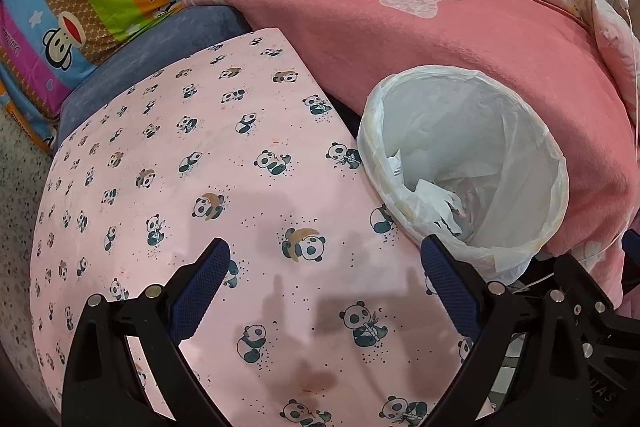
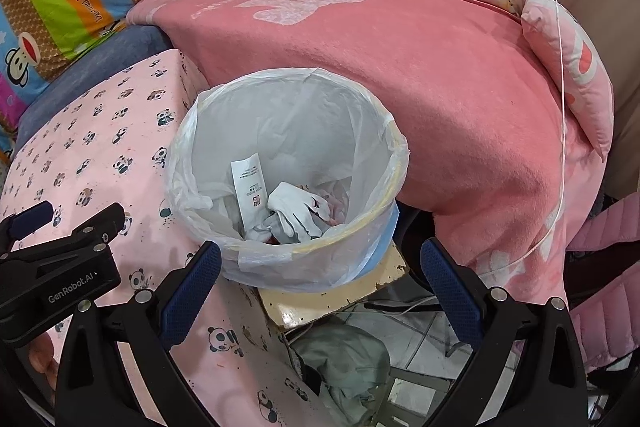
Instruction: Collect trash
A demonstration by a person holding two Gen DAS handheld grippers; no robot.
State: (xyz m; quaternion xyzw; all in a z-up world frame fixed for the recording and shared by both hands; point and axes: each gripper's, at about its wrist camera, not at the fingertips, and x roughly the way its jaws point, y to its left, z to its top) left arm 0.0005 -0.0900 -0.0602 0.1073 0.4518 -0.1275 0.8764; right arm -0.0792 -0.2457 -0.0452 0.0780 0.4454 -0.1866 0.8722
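Panda-print cloth (image 1: 192, 163) fills the left wrist view; the left tongs (image 1: 326, 279) hang wide open and empty above it, no litter visible there.

From the right wrist, the right tongs (image 2: 320, 279) gape empty over the lined bin (image 2: 200, 131), which holds crumpled paper (image 2: 298, 213). Best to search elsewhere for leftover scraps.

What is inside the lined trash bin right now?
The trash bin holds a printed white paper strip, a crumpled white glove and pinkish scraps beside it. Anything deeper is covered by these and the liner.
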